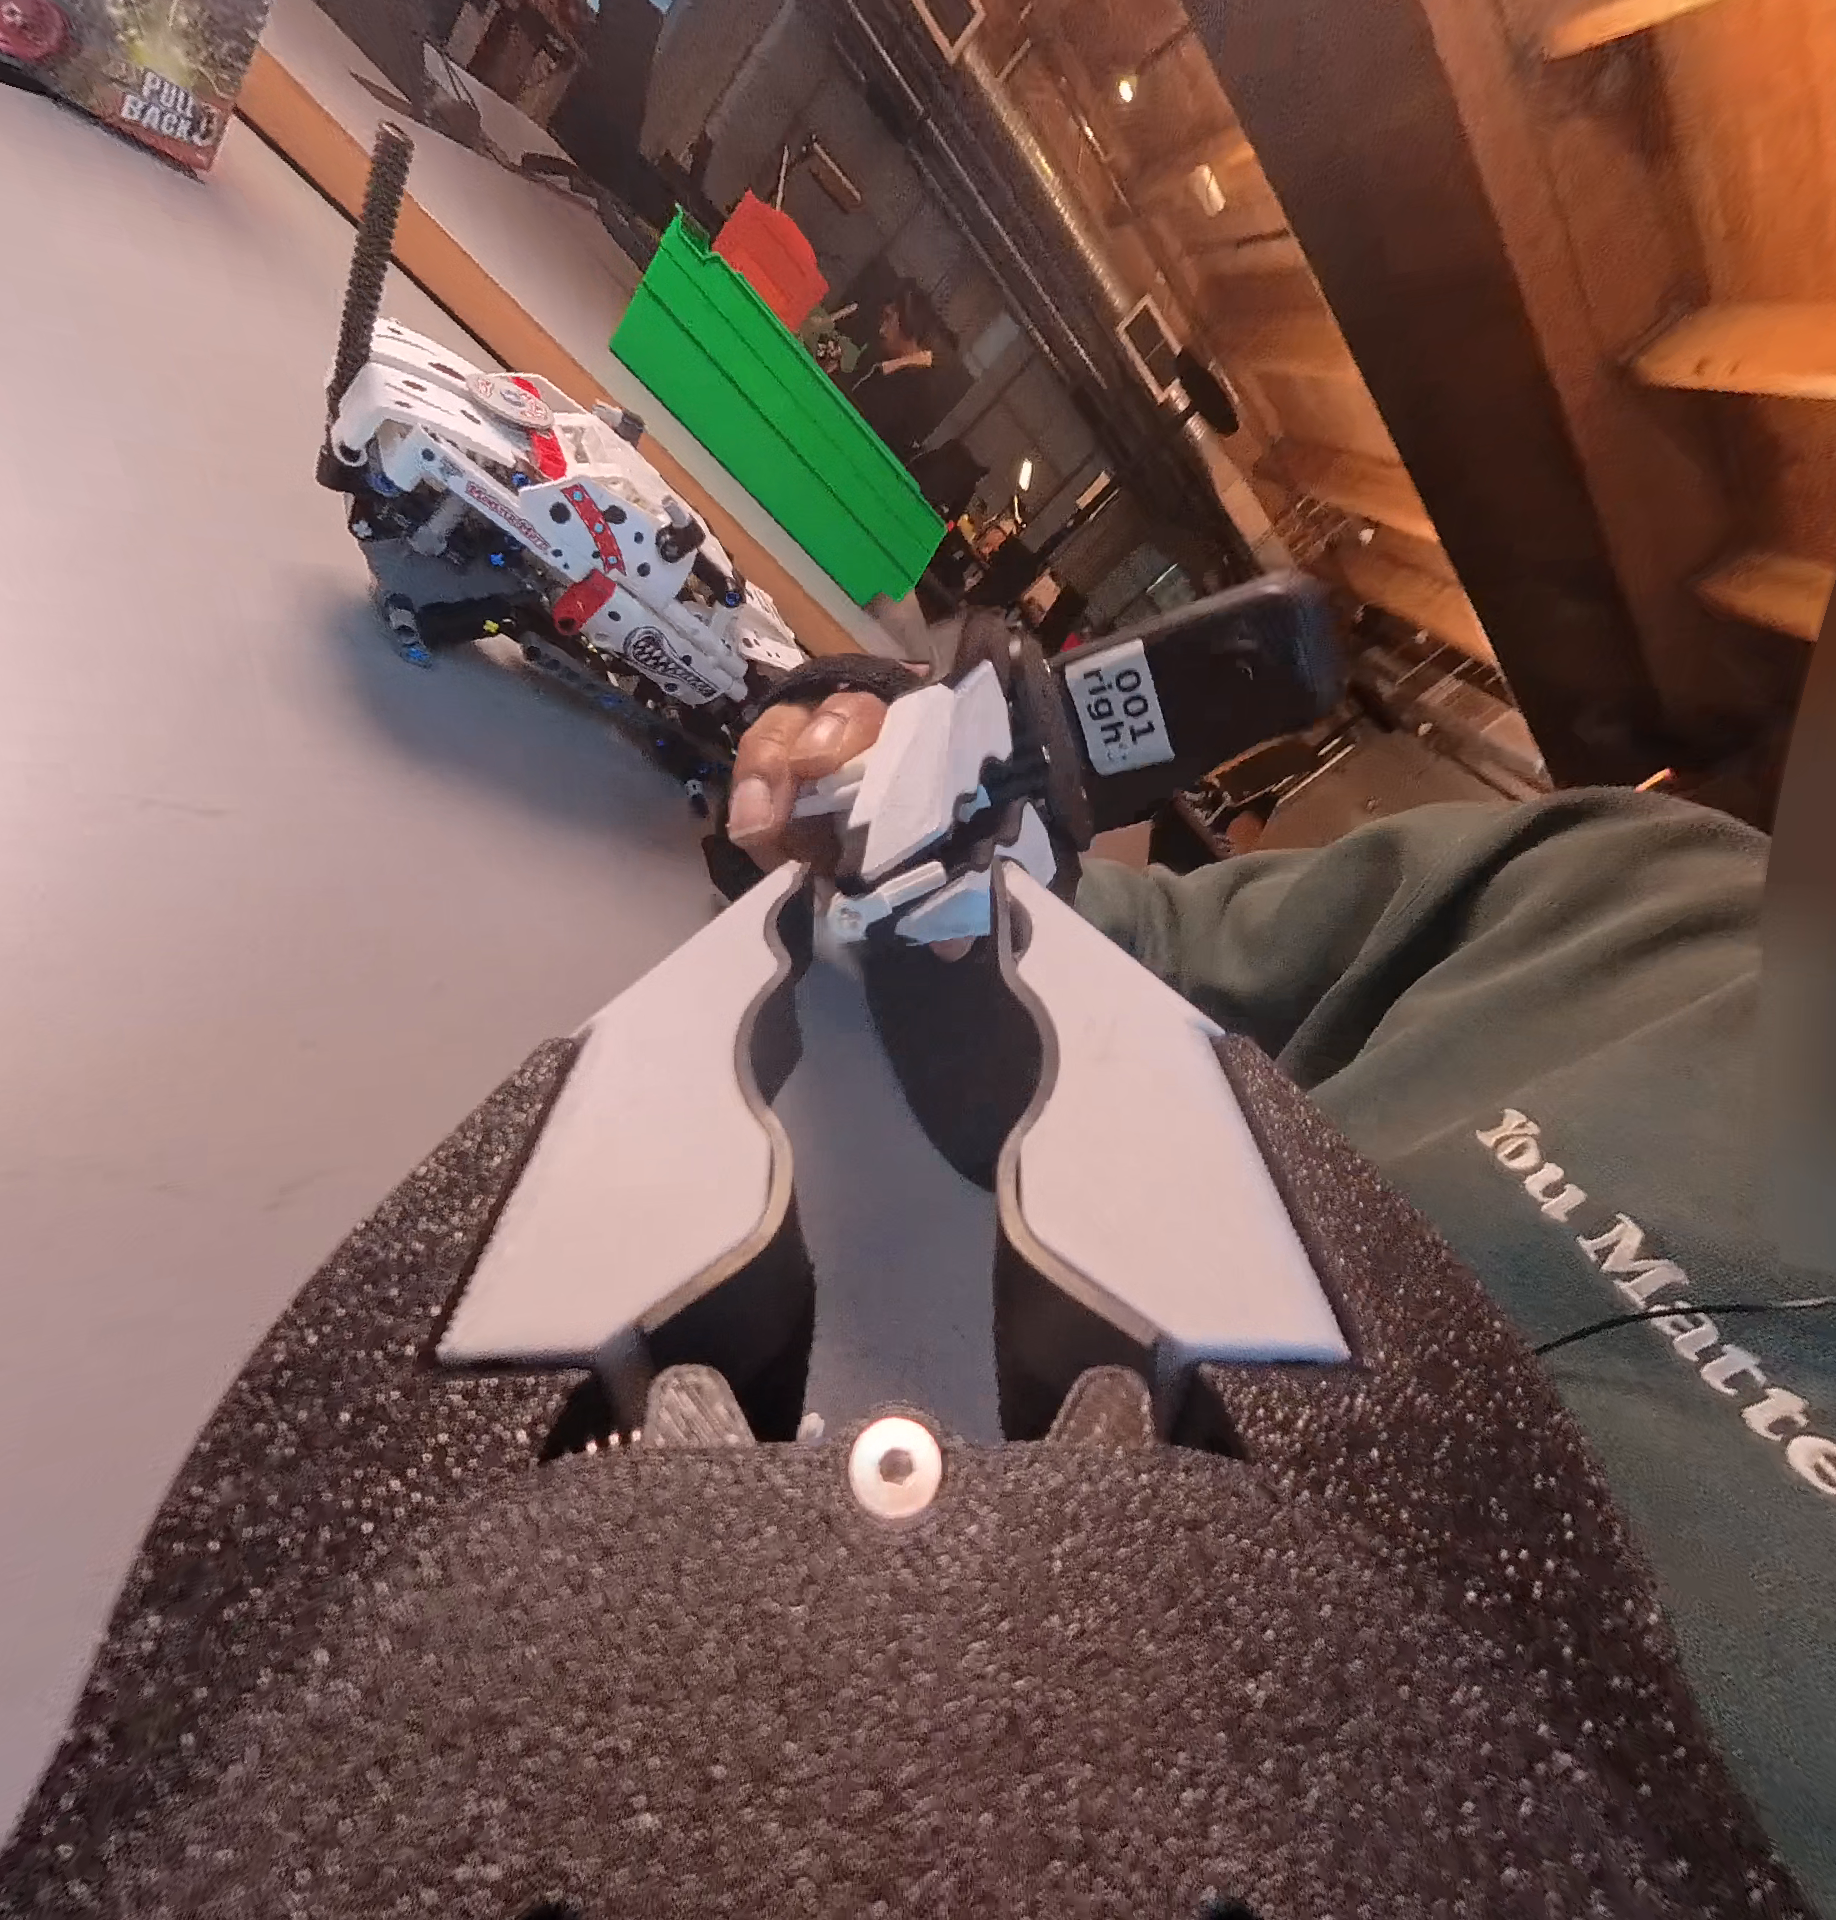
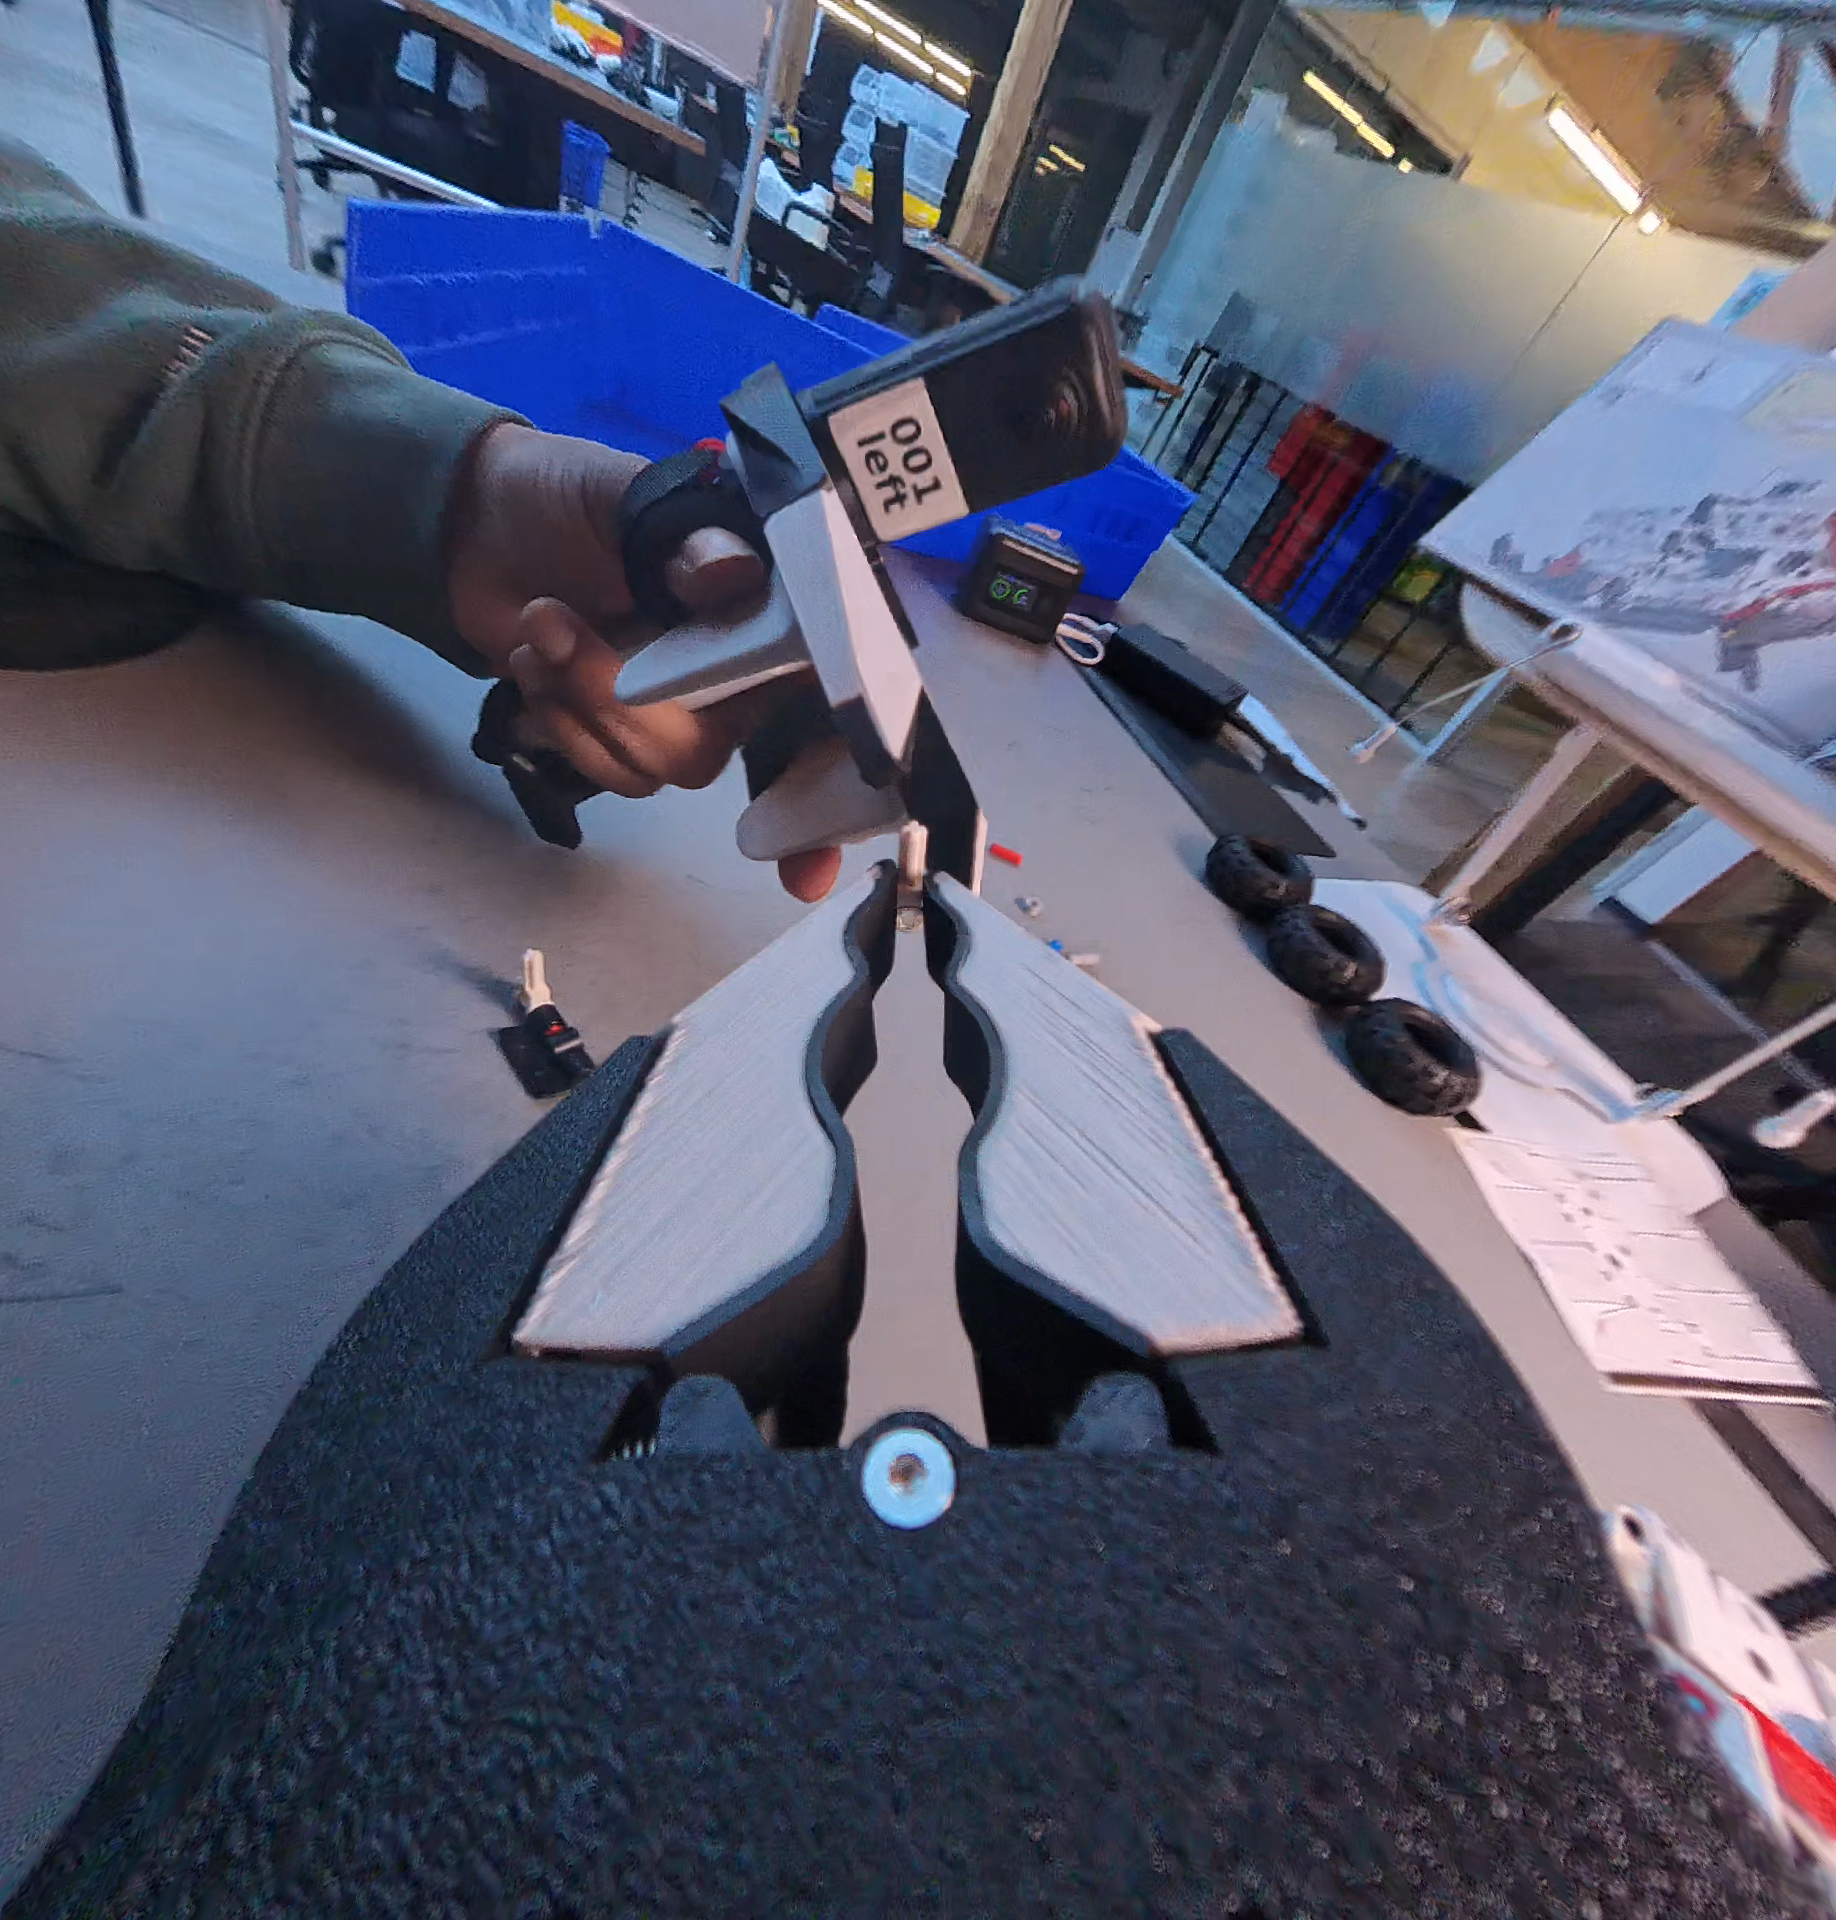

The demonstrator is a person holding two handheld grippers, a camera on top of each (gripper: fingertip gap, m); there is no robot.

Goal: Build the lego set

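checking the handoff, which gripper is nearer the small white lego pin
Right. The right gripper is shut on the pin; the left gripper faces it, jaws open, tips beside it.

left gripper [image 1: 898, 894] parted, right gripper [image 2: 906, 902] pinched

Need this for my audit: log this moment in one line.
left gripper: open; right gripper: shut on white lego pin; lego car: on table

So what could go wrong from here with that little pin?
1. The right gripper pinches the small pale pin only at its very tips, in the air; it could slip or twist out.
2. The left gripper is open close by; a misjudged handover may knock the pin down among the loose small parts on the table.
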